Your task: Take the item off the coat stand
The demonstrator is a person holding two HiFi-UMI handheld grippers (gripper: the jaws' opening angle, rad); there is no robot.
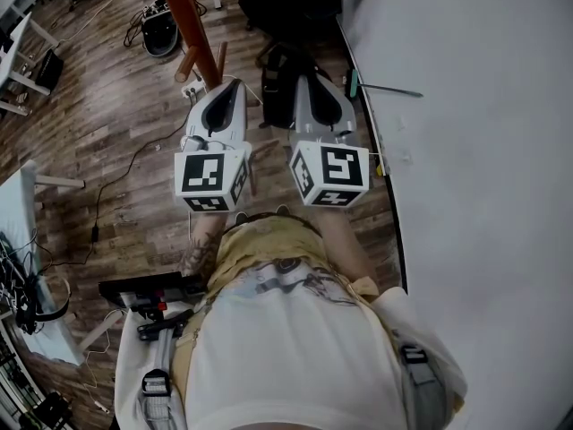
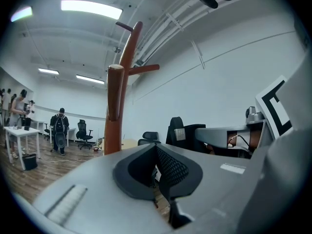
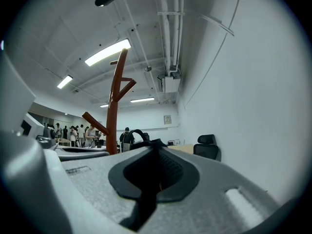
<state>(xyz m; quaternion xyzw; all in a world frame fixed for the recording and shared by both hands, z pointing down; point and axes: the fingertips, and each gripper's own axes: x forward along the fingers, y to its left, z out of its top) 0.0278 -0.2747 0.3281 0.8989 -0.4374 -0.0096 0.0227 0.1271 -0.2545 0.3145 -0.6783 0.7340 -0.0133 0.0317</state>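
The coat stand (image 1: pixel 192 34) is a red-brown wooden pole with angled pegs, just ahead of my left gripper (image 1: pixel 235 84). It rises left of centre in the left gripper view (image 2: pixel 114 116) and in the right gripper view (image 3: pixel 113 116). A black bag (image 1: pixel 276 88) hangs between the two gripper tips, close against my right gripper (image 1: pixel 304 77). Its strap loop (image 3: pixel 139 133) rises right at the tip of the right gripper (image 3: pixel 155 147), whose jaws are shut on it. The left gripper (image 2: pixel 157 152) is shut, with nothing between its pads.
A white wall (image 1: pixel 466 106) runs along my right. Cables (image 1: pixel 134 159) trail over the wooden floor at left. Black office chairs (image 2: pixel 180 130) (image 3: pixel 207 150) stand by the wall. People (image 2: pixel 60 128) and a white table (image 2: pixel 19 133) are far back.
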